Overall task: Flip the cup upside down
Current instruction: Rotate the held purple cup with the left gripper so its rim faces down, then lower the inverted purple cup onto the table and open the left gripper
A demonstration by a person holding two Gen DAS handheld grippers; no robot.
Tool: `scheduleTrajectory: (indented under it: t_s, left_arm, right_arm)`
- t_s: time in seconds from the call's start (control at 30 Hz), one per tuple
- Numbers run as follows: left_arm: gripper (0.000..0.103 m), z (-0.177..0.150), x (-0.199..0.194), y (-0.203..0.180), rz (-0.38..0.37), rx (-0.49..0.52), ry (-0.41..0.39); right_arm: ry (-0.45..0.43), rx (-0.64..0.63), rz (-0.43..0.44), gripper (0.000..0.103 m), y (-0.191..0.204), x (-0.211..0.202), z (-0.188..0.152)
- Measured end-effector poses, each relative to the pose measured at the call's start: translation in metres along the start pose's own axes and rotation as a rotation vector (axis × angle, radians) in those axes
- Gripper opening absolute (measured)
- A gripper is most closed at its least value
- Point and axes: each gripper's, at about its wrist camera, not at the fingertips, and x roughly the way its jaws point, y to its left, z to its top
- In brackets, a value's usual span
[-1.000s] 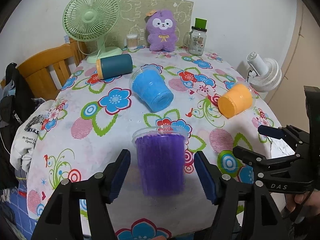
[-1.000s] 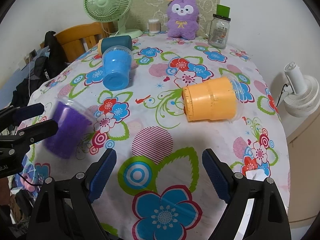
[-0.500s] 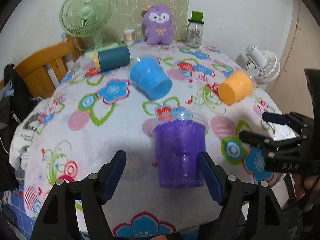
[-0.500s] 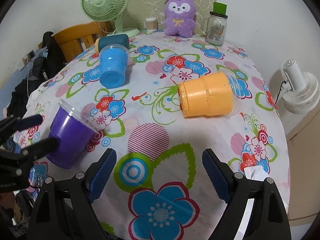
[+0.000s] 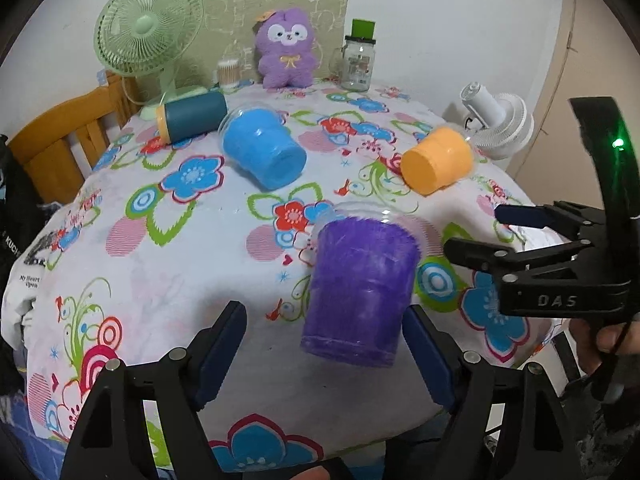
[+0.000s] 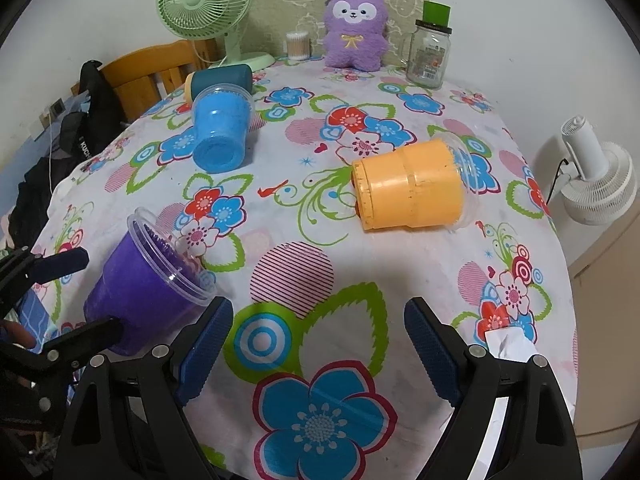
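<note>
The purple cup lies tipped on the floral tablecloth, clear rim pointing away from me, base toward my left gripper. That gripper is open, and the cup sits between its fingers nearer the right pad. In the right wrist view the purple cup leans at the lower left, rim up and to the right. My right gripper is open and empty over the tablecloth; it also shows in the left wrist view.
An orange cup, a blue cup and a teal cup lie on their sides. A green fan, a purple plush and a glass jar stand at the back. The table edge is close.
The purple cup has gone from tilted between the left fingers to lying over toward the right pad, lower and nearer the table edge. The left gripper has pulled back. The right gripper has barely moved.
</note>
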Motion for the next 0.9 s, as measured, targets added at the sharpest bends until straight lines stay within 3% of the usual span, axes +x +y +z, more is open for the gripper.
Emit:
scheduleTrajectory:
  t_s: [0.33,0.4,0.47,0.5,0.9]
  left_arm:
    - [0.085,-0.009,0.019,-0.006,-0.036,0.022,0.059]
    - [0.08,-0.01,0.023,-0.005,-0.04,0.014,0.079]
    - [0.059,-0.011,0.026,-0.004,-0.047,0.007,0.101]
    - [0.057,-0.011,0.025,-0.004,-0.043,0.006,0.104]
    - [0.057,0.009,-0.007,0.007,-0.001,-0.014,0.016]
  right_arm:
    - [0.01,0.008,-0.009,0.089,-0.003,0.001,-0.003]
    - [0.009,0.01,-0.011,0.089,-0.004,0.001,-0.004]
    - [0.009,0.012,-0.014,0.089,-0.005,0.001,-0.004]
    - [0.009,0.014,-0.014,0.089,-0.006,0.001,-0.004]
    - [-0.001,0.018,0.004,0.089,-0.006,0.001,-0.003]
